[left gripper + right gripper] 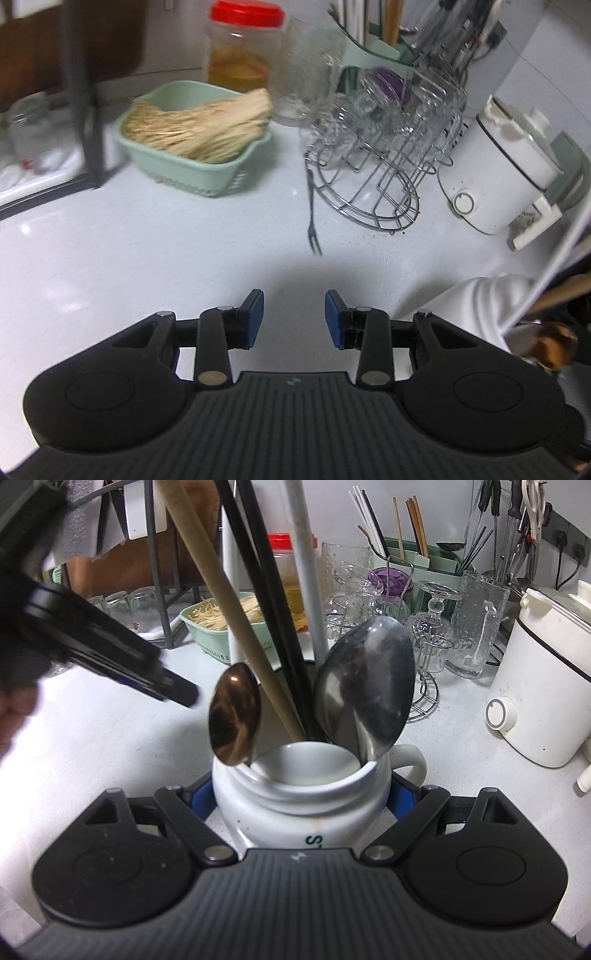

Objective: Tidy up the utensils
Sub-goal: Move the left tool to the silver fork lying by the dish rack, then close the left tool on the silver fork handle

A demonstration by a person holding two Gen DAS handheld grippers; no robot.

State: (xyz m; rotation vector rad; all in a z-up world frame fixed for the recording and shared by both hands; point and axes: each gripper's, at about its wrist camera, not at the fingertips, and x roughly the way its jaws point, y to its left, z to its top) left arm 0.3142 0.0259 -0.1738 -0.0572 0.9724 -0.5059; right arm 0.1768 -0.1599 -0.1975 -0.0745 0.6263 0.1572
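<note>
Between the right gripper's [301,801] blue pads sits a white ceramic mug [301,794], clamped at its belly so it stays put as a holder for spoons, chopsticks and long handles. Left gripper [294,317] hangs open and empty above the pale countertop [147,258], aimed toward a small dark two-pronged fork [311,214] lying loose beside the wire glass rack [384,177], likely the next pickup.

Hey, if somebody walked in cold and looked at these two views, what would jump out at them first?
Most striking is the white ceramic mug clamped in the right gripper, crammed with a big steel spoon, a small bronze-coloured spoon and long handles. Next, the left gripper hangs open and empty over the pale countertop, where a thin dark two-pronged fork lies beside a wire glass rack.
</note>
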